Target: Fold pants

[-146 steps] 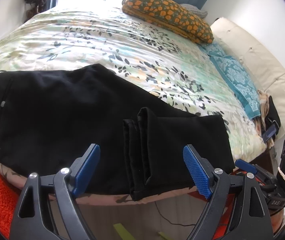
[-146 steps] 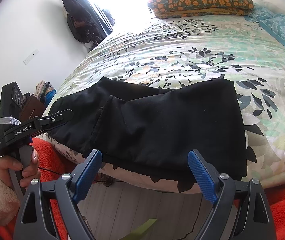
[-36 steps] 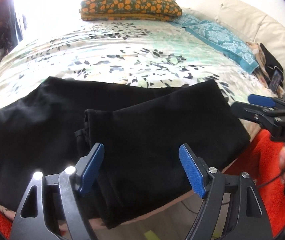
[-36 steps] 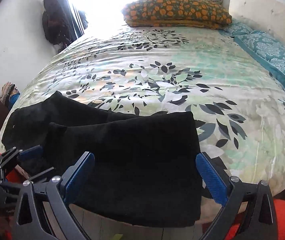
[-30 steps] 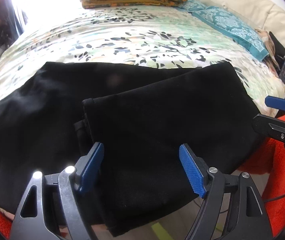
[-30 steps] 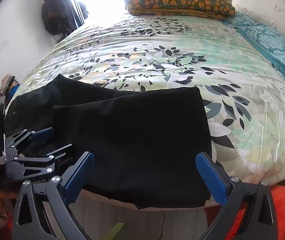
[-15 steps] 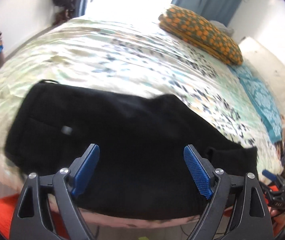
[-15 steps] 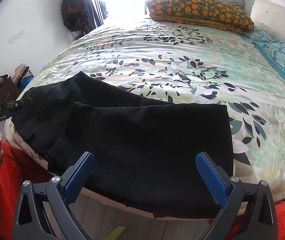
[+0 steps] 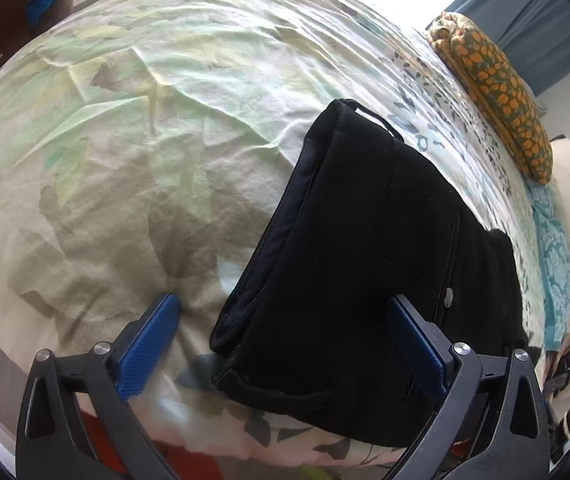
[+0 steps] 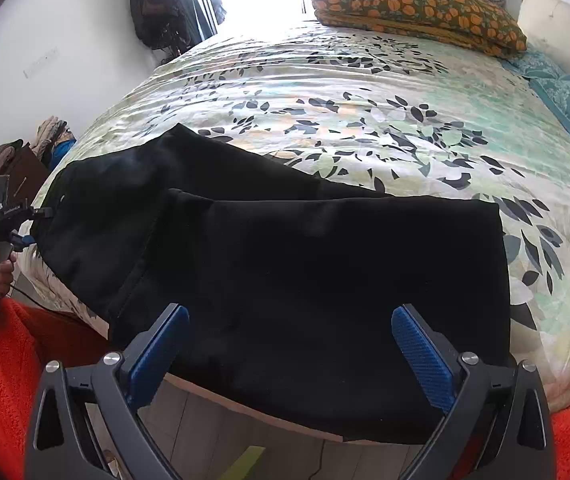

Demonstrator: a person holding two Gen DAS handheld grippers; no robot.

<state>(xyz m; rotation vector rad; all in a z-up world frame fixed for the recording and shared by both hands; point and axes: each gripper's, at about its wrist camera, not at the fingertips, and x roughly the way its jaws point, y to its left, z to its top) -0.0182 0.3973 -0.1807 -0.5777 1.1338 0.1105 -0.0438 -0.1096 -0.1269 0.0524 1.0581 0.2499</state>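
Note:
Black pants (image 10: 285, 256) lie along the near edge of the bed, with the legs folded back over the upper part. My left gripper (image 9: 285, 340) is open at the waistband end (image 9: 365, 240), its jaws on either side of the near waist corner, not closed on it. It also shows at the far left of the right wrist view (image 10: 25, 224). My right gripper (image 10: 289, 344) is open and empty, just above the folded leg end near the bed's edge.
The bed has a floral leaf-print cover (image 10: 365, 92). An orange-patterned pillow (image 10: 417, 4) lies at the head, with a teal pillow (image 10: 569, 96) at the right. An orange-red rug (image 10: 9, 364) covers the floor beside the bed. Clothes are piled at the left wall (image 10: 13, 160).
My left gripper has swung left along the pants from the folded legs to the waistband end and moved in close. My right gripper has stayed over the folded leg end.

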